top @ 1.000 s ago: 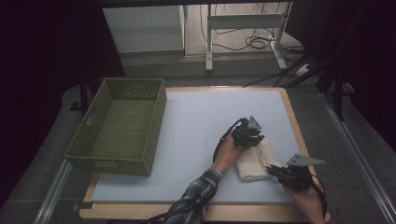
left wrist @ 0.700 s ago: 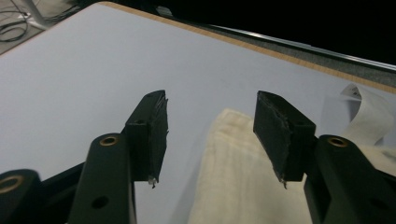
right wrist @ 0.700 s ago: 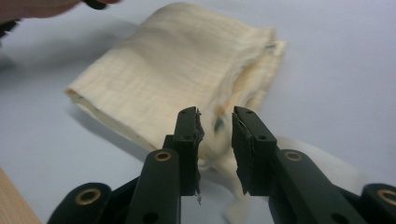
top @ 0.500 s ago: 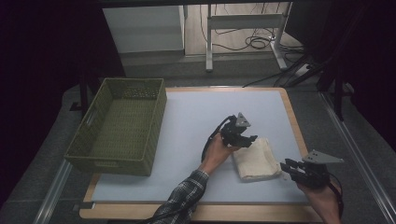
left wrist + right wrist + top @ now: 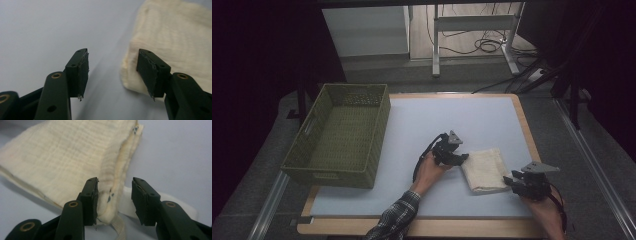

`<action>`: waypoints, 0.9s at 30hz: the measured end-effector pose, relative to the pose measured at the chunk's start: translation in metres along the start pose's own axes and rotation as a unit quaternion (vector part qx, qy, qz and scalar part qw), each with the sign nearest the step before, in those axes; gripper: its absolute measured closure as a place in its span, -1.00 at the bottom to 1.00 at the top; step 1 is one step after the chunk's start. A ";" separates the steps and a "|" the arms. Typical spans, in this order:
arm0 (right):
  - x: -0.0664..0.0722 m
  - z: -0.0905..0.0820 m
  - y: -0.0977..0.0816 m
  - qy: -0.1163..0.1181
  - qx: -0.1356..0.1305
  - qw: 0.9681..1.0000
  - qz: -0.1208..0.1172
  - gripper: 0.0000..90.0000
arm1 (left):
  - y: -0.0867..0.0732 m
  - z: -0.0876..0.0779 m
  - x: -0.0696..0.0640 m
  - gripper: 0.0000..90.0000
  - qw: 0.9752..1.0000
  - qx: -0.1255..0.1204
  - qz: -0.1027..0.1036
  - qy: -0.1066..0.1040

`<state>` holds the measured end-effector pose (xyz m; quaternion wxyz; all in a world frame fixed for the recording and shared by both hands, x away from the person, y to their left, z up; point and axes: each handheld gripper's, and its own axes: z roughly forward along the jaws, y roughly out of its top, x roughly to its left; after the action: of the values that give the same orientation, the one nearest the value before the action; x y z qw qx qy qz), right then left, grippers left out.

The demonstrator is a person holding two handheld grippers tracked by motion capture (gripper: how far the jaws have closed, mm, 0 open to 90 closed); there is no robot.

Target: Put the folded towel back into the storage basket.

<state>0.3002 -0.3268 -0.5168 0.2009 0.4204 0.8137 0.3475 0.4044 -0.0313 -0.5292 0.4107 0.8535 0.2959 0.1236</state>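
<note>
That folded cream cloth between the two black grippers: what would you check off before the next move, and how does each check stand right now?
1. Folded cloth lies flat on the table: ok.
2. Left gripper has let go: ok. Its jaws have just been closing a little but stand apart, one beside the cloth's corner, bare table between them.
3. Right gripper has let go: ok. Its jaws have just been opening; the cloth's thick edge sits between them, one pad close against it.
4. Loose strap under that edge clear of the jaws: cannot tell.
5. Green basket has room for the cloth: ok.
</note>
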 end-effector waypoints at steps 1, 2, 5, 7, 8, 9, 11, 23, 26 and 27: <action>-0.001 -0.001 -0.002 0.002 -0.001 1.000 0.007 0.21 | 0.000 0.002 0.001 0.02 1.000 0.002 -0.001 0.001; -0.002 -0.001 -0.003 0.004 -0.003 1.000 0.011 0.19 | -0.001 0.003 0.002 0.02 1.000 0.007 0.002 0.004; -0.002 -0.001 -0.004 0.006 -0.001 1.000 0.016 0.14 | 0.000 0.002 0.002 0.02 1.000 0.007 0.002 0.005; -0.001 -0.001 -0.003 0.007 0.002 1.000 0.016 0.11 | 0.001 -0.004 0.003 0.02 1.000 -0.005 -0.005 0.001; 0.000 -0.002 -0.002 0.008 0.002 1.000 0.016 0.11 | 0.001 -0.006 0.004 0.02 1.000 -0.008 -0.009 -0.002; 0.001 -0.002 -0.002 0.008 0.002 1.000 0.015 0.10 | 0.002 -0.010 0.005 0.02 1.000 -0.013 -0.016 -0.006; 0.002 -0.003 -0.002 0.010 0.004 1.000 0.013 0.09 | 0.003 -0.012 0.005 0.02 0.999 -0.022 -0.029 -0.022; -0.001 0.001 -0.005 0.028 0.007 0.999 0.035 0.18 | -0.003 0.007 -0.008 0.20 0.998 0.018 -0.027 -0.044; 0.001 0.001 -0.003 0.036 0.015 0.998 0.039 0.42 | -0.001 0.006 -0.012 0.37 0.998 0.030 -0.040 -0.046; 0.002 0.001 -0.003 0.042 0.018 0.998 0.045 0.49 | 0.000 0.006 -0.013 0.41 0.997 0.033 -0.046 -0.047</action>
<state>0.2986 -0.3262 -0.5195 0.1431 0.4449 0.8079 0.3591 0.3967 -0.0426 -0.5326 0.4008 0.8570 0.3192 0.0549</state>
